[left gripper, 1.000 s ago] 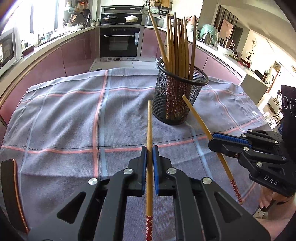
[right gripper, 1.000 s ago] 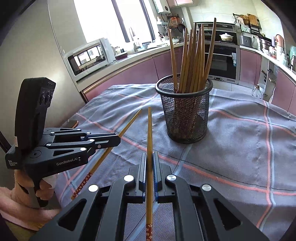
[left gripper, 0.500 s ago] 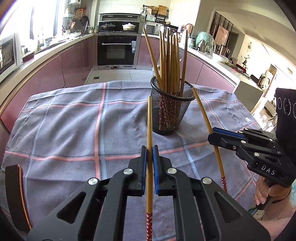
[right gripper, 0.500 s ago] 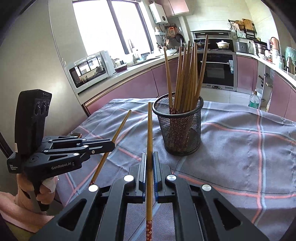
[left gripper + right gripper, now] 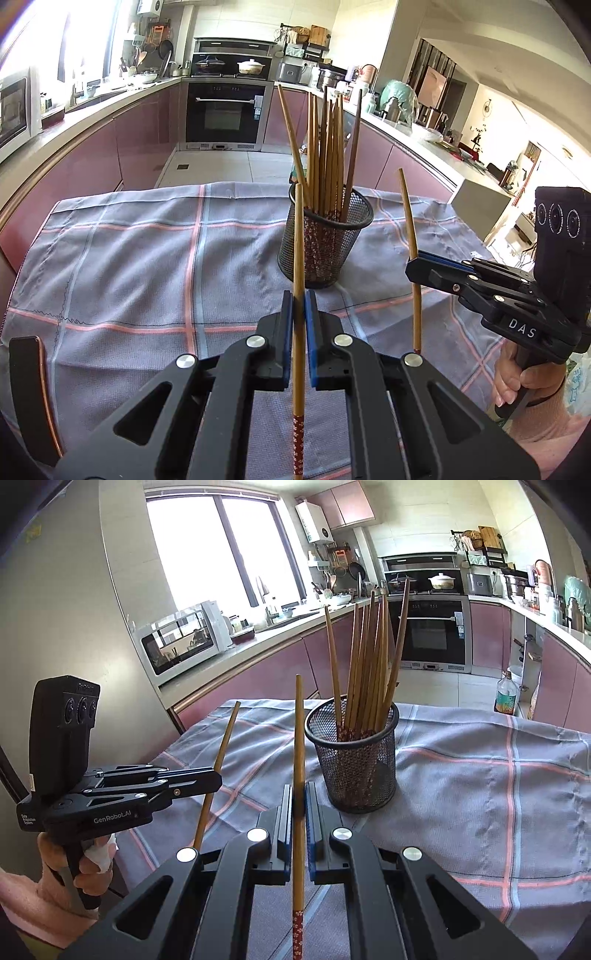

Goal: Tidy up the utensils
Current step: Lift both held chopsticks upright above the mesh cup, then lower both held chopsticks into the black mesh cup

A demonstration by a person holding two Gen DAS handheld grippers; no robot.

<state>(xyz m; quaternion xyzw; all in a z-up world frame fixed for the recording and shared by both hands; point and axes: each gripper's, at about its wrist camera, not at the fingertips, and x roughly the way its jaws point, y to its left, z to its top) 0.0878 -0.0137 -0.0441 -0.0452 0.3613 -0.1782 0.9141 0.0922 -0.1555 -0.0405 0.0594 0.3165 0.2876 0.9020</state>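
On the tabletop, covered by a grey checked cloth, the scene runs from the left gripper across to the right one. The left gripper is closed on a chopstick, held upright with its red patterned end pointing down behind the fingers. Just beyond its tip stands a black mesh cup, filled with a bundle of chopsticks standing tips up. Right of the cup, the right gripper is likewise clamped on a second chopstick, also near upright, close beside the cup without touching it. Both chopsticks are held above the cloth.
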